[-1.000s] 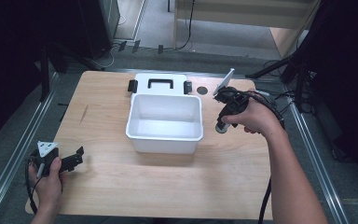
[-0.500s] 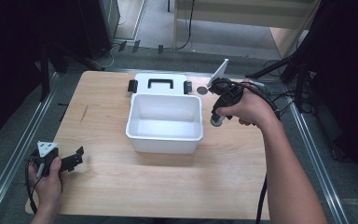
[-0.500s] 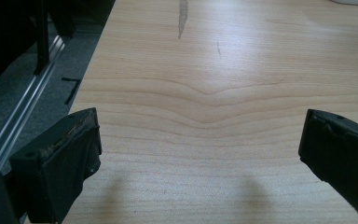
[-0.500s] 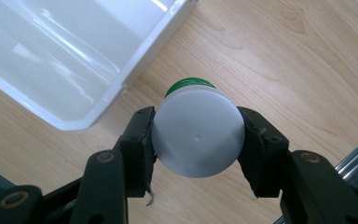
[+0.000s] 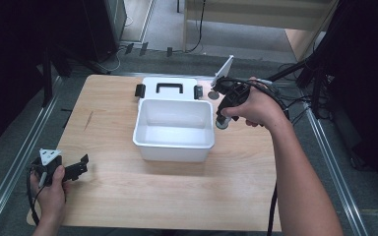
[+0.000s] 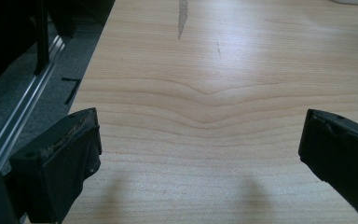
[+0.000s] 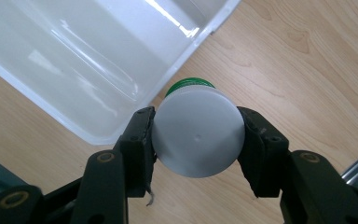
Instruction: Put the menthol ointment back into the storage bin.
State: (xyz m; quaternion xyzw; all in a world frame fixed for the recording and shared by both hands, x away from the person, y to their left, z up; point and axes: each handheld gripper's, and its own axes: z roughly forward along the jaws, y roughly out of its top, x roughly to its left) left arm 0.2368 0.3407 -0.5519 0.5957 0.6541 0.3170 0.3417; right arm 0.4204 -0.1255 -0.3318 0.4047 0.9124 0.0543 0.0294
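My right gripper [image 7: 196, 140] is shut on a small round container [image 7: 196, 133] with a white cap and a green body, its pads pressing on both sides of the cap. In the high view this gripper [image 5: 223, 117] points down and holds the container [image 5: 222, 125] just off the right rim of an open white plastic bin [image 5: 173, 145]. The bin's corner [image 7: 98, 135] lies directly beyond the container. My left gripper [image 5: 81, 167] rests at the table's front left, jaws wide apart with bare wood between them [image 6: 200, 149].
The bin's white lid [image 5: 167, 88], with a black handle and black latches, lies flat behind the bin. A small dark round object [image 5: 212, 94] sits on the table to the right of the lid. Metal rails [image 5: 10, 182] run along both table sides.
My right gripper has carried the container leftward toward the bin's right rim and slightly upward. The left gripper has stayed where it was.
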